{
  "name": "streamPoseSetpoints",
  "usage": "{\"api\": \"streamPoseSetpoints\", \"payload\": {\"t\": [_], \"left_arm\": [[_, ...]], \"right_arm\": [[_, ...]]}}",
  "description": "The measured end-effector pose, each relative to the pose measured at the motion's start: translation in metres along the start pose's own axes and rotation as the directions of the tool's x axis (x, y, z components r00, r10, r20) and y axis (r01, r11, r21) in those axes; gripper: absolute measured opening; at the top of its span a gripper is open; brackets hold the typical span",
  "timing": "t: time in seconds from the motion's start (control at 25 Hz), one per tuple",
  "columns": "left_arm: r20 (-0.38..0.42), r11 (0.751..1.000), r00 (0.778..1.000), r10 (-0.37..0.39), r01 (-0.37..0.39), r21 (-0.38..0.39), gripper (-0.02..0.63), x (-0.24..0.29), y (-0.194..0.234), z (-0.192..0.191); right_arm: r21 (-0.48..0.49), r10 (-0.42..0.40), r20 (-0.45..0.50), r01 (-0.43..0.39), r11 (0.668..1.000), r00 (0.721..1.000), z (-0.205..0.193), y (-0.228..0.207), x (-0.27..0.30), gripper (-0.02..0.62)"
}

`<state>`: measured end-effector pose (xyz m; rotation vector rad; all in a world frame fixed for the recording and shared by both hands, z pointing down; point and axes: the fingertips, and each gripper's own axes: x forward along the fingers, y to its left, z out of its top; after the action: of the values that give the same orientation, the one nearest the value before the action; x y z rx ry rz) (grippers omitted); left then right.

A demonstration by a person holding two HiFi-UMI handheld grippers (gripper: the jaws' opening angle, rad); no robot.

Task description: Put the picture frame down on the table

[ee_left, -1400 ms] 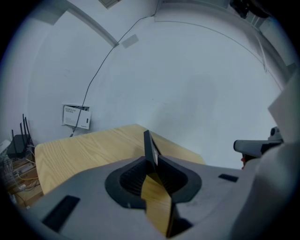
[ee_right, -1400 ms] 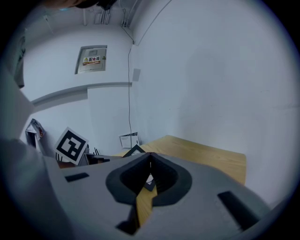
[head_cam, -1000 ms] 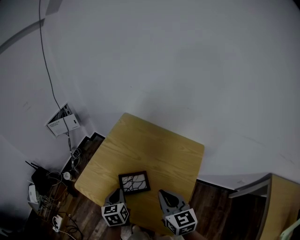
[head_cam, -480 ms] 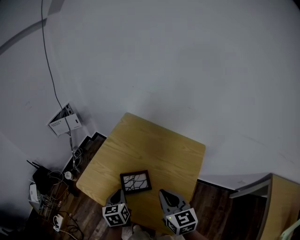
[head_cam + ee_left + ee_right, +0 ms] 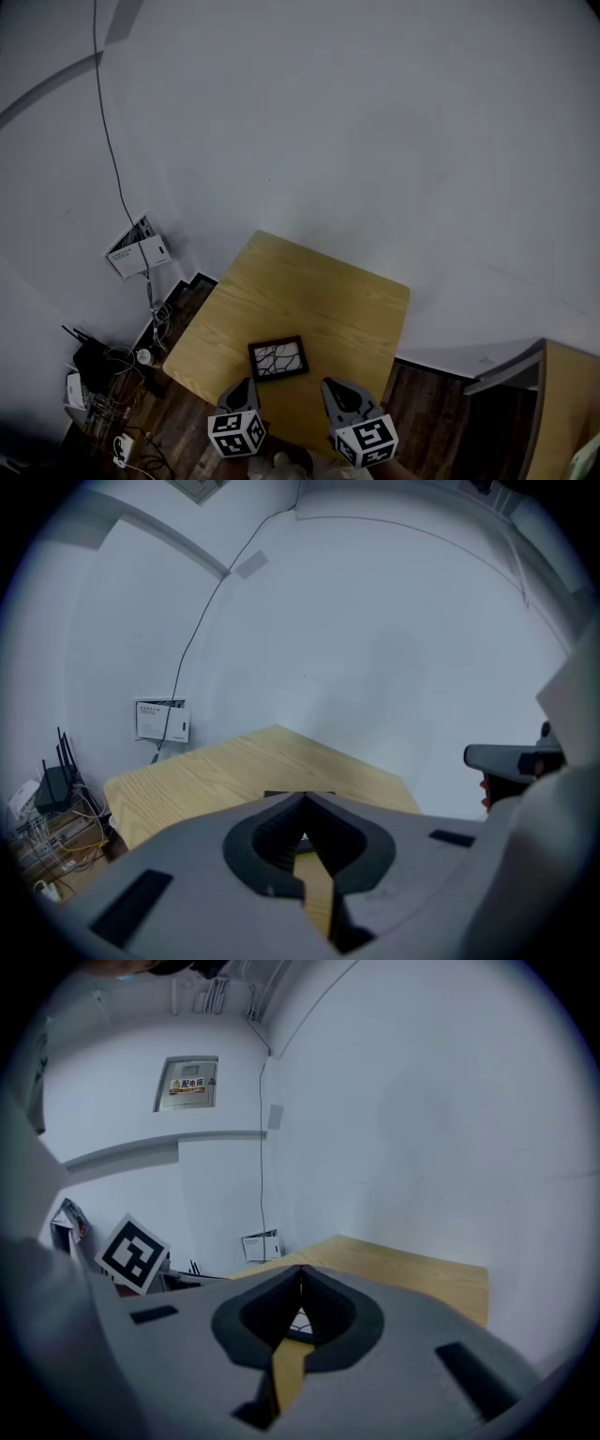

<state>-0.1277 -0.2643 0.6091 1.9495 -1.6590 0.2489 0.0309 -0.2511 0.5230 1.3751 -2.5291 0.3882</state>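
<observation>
A small dark-framed picture frame (image 5: 278, 357) lies flat on the wooden table (image 5: 309, 300), near its front edge. Both grippers hover just short of that edge, apart from the frame. My left gripper (image 5: 239, 391) is shut and holds nothing; through its jaws a sliver of the frame (image 5: 300, 793) shows. My right gripper (image 5: 339, 394) is shut too and empty, with a bit of the frame (image 5: 298, 1324) visible beyond its tips. The frame sits slightly ahead of the left gripper.
A wall box (image 5: 139, 249) with a cable hangs at the left. Routers and tangled cables (image 5: 103, 370) lie on the dark floor beside the table. Another wooden surface (image 5: 562, 403) stands at the right. White walls close in behind the table.
The view has shifted a little: the frame and table sit slightly lower and to the right. Both grippers stay shut near the table's front edge.
</observation>
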Motion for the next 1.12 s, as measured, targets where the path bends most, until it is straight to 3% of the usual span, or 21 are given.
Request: {"api": "streamPoseSetpoints", "payload": {"t": [0.8, 1.12], "left_arm": [[0.038, 0.990, 0.992, -0.118, 0.115, 0.082, 0.003, -0.096, -0.018, 0.001], [0.043, 0.987, 0.988, -0.148, 0.144, 0.077, 0.003, -0.115, -0.015, -0.003]], "right_arm": [[-0.018, 0.011, 0.020, -0.011, 1.000, 1.000, -0.013, 0.069, -0.056, 0.000], [-0.029, -0.003, 0.042, 0.004, 1.000, 0.999, -0.012, 0.086, -0.062, 0.000]]}}
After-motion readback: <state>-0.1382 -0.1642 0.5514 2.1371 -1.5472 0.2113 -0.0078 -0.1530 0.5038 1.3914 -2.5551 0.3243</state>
